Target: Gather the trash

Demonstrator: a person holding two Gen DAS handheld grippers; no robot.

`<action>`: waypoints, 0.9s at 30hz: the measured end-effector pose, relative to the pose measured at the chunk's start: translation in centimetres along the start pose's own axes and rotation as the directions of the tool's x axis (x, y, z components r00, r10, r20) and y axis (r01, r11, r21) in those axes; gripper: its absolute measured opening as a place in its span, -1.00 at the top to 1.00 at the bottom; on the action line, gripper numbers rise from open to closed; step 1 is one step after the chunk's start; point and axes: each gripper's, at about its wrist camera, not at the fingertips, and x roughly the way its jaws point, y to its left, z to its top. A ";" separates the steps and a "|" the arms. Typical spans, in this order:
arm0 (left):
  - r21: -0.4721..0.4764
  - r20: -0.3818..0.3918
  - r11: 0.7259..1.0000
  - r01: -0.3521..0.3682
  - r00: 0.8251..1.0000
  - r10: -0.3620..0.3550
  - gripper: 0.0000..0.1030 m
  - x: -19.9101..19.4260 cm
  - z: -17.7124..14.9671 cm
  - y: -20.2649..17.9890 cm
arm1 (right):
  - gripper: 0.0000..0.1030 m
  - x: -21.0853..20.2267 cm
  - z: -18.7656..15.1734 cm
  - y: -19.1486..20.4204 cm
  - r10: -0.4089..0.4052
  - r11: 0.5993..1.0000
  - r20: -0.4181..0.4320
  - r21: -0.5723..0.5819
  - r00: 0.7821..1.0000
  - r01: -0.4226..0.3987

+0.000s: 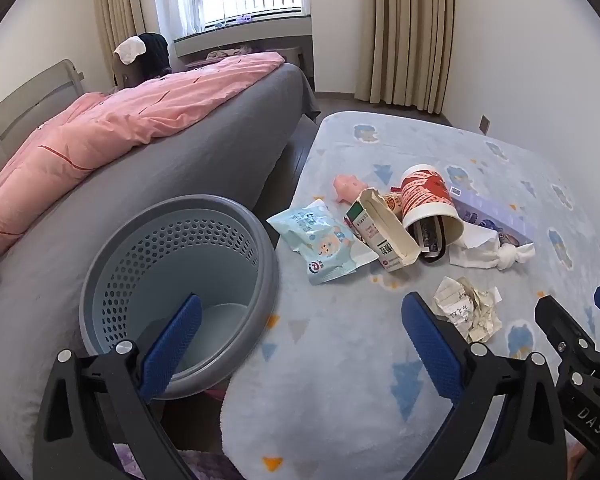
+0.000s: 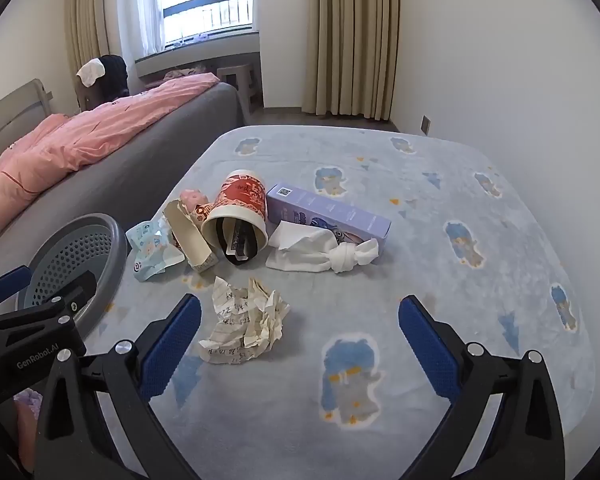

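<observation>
Trash lies on a pale blue blanket: crumpled paper, a red paper cup on its side, a flattened carton, a wipes packet, a knotted white tissue and a purple box. A grey perforated bin stands at the left. My left gripper hangs open over the bin's right rim. My right gripper is open, with the crumpled paper just ahead of its left finger.
A bed with a grey sheet and pink duvet runs along the left, right behind the bin. A small pink toy lies behind the trash. A white wall bounds the right; curtains and a window are at the back.
</observation>
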 end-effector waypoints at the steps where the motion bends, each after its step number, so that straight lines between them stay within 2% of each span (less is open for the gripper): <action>1: 0.001 0.001 1.000 -0.005 1.000 0.005 -0.86 0.0 0.0 0.0 | -0.89 0.0 0.0 0.0 -0.002 1.000 -0.002 -0.001 1.000 0.002; 27: 0.016 0.010 1.000 -0.013 1.000 0.013 -0.86 -0.8 -0.2 0.0 | -0.89 0.1 -0.1 0.2 0.002 1.000 -0.001 -0.004 1.000 -0.002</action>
